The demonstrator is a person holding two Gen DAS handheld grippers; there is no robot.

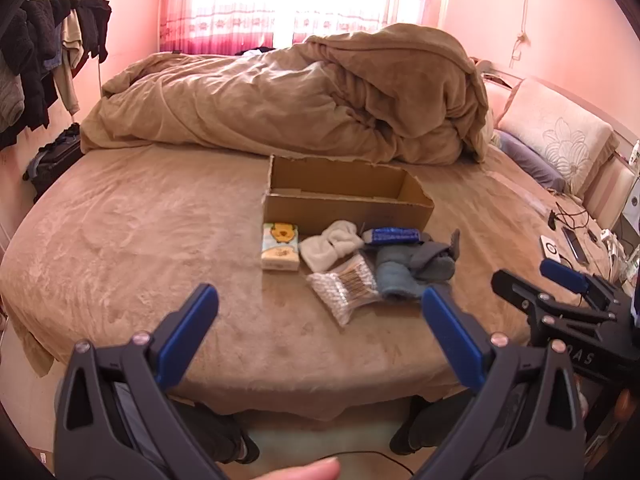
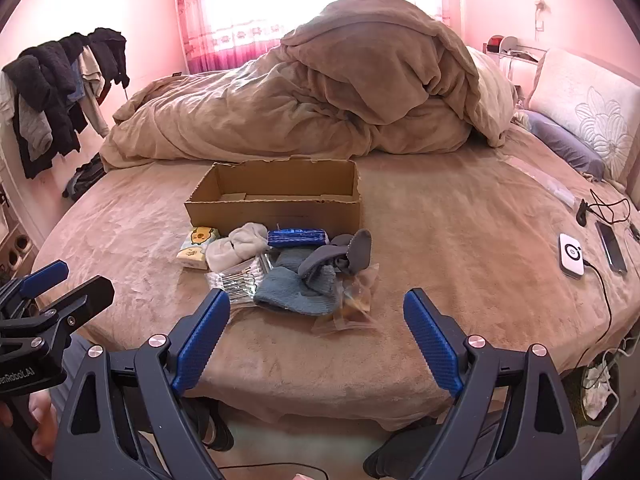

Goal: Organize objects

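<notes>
An open cardboard box (image 1: 348, 200) (image 2: 276, 206) stands on the bed. In front of it lie a yellow tissue pack (image 1: 280, 251) (image 2: 198, 248), white socks (image 1: 332, 249) (image 2: 238, 246), a blue packet (image 1: 394, 236) (image 2: 298, 237), grey and blue socks (image 1: 416, 268) (image 2: 316, 276), a bag of cotton swabs (image 1: 346, 290) (image 2: 240, 278) and a clear bag with something amber (image 2: 354, 300). My left gripper (image 1: 320, 300) is open and empty, short of the pile. My right gripper (image 2: 316, 308) is open and empty, short of the pile. Each gripper shows in the other's view.
A heaped tan duvet (image 1: 304, 96) lies behind the box. Pillows (image 2: 580, 112) are at the right. A white device (image 2: 572, 260), a phone (image 2: 610, 246) and cables lie on the bed's right side. Clothes hang on a rack (image 1: 44, 60) at the left.
</notes>
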